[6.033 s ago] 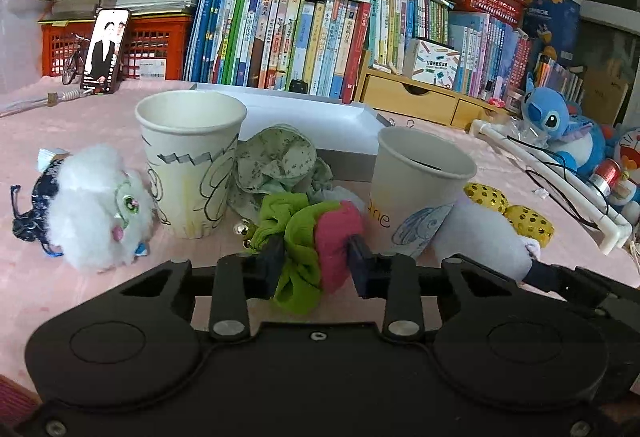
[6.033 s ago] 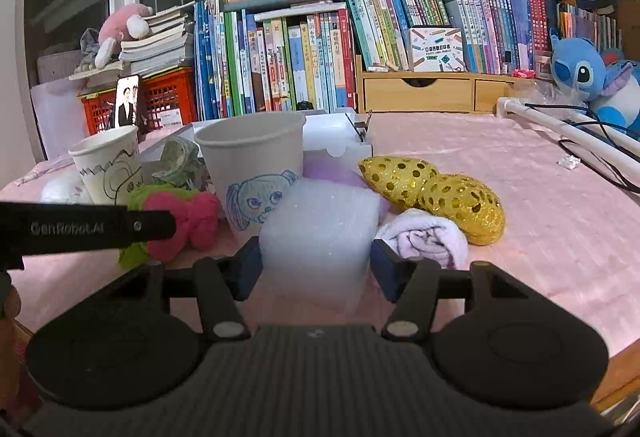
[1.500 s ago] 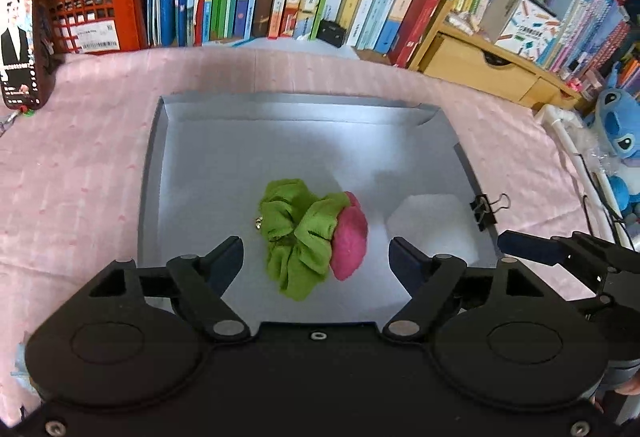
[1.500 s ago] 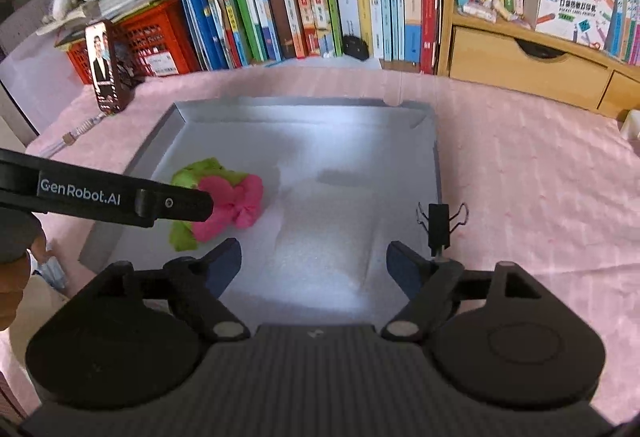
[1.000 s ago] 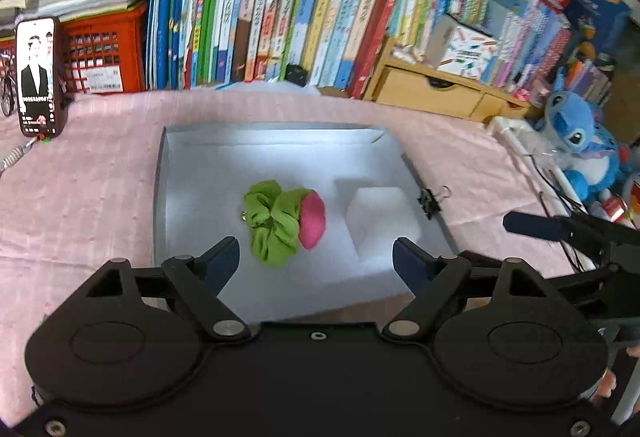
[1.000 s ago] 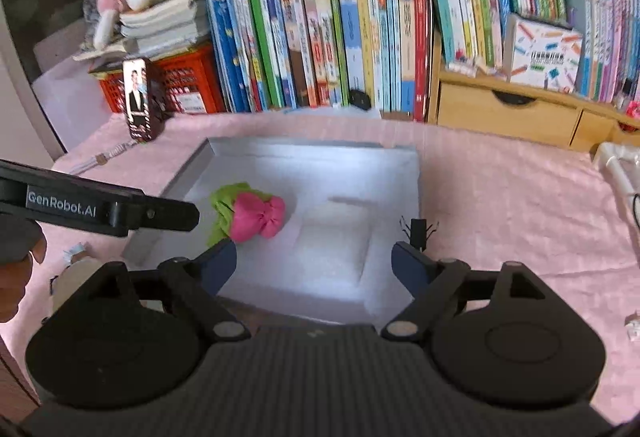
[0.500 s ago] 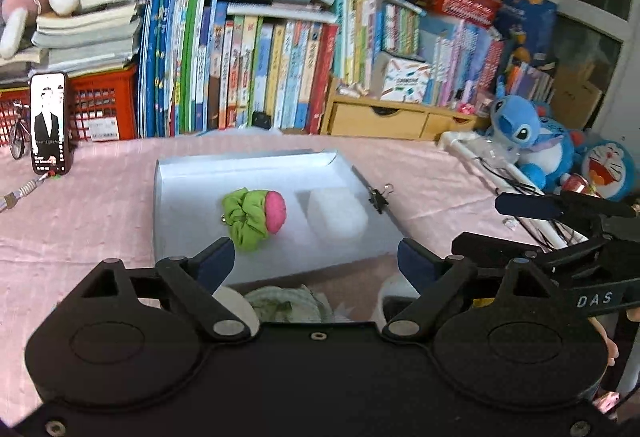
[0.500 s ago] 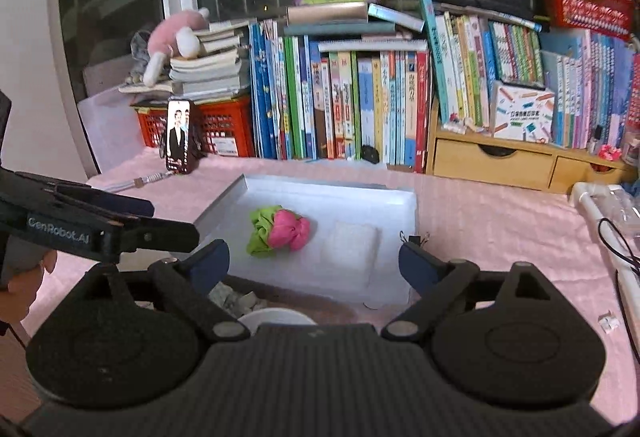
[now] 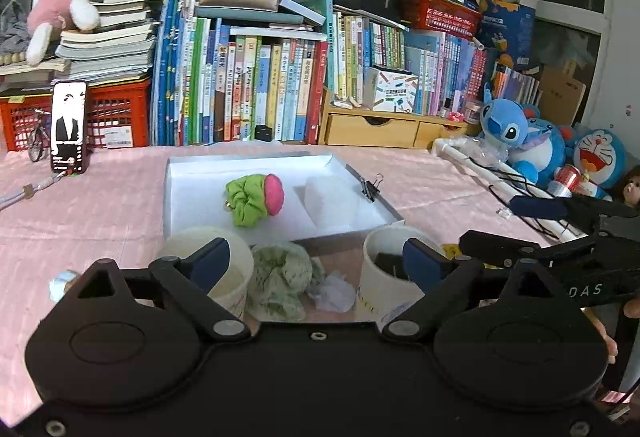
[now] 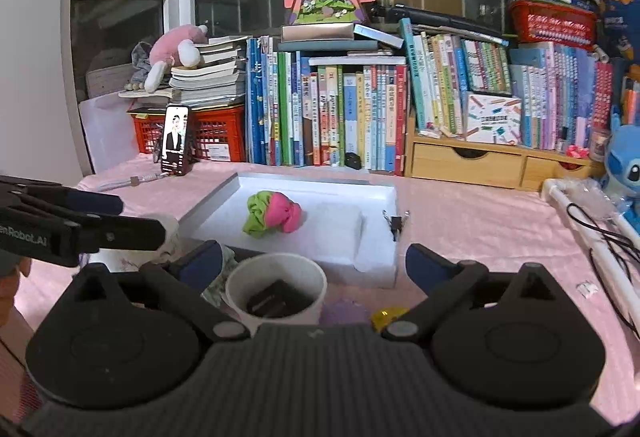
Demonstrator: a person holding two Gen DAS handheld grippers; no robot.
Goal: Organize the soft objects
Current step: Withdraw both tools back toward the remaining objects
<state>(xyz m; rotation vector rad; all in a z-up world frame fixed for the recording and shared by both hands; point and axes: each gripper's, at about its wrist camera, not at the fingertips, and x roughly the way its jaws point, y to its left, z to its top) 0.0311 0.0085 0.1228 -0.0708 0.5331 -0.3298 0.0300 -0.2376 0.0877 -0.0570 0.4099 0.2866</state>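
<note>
Left wrist view: the left gripper (image 9: pixel 316 261) is held above the near edge of a pink-covered table (image 9: pixel 100 205), its fingers spread wide and holding nothing. Just below and between them sit a pale green floral scrunchie (image 9: pixel 280 281) and a small white crumpled wad (image 9: pixel 334 293), flanked by two paper cups: the left cup (image 9: pixel 216 269) and the right cup (image 9: pixel 390 277), which has a dark item inside. Beyond them lies a shallow white tray (image 9: pixel 176 193) holding a green and pink scrunchie (image 9: pixel 256 194) and, just beside it, a white foam block (image 9: pixel 330 199). A black binder clip (image 9: pixel 370 188) grips the tray's right rim. The likely next step is to pick up the floral scrunchie. To do it well, lower the fingers straight down between the cups, pinch the bunched fabric at its middle, and avoid knocking either cup.

Right wrist view: the right gripper (image 10: pixel 314 261) is held level and back from the tray, fingers released and empty, aimed across the table toward the bookshelf. The right cup sits directly below it, and a purple soft item (image 10: pixel 344 313) and a yellow one (image 10: pixel 386 315) peek out just past the gripper body. The left gripper's arm reaches in from the left edge.
</note>
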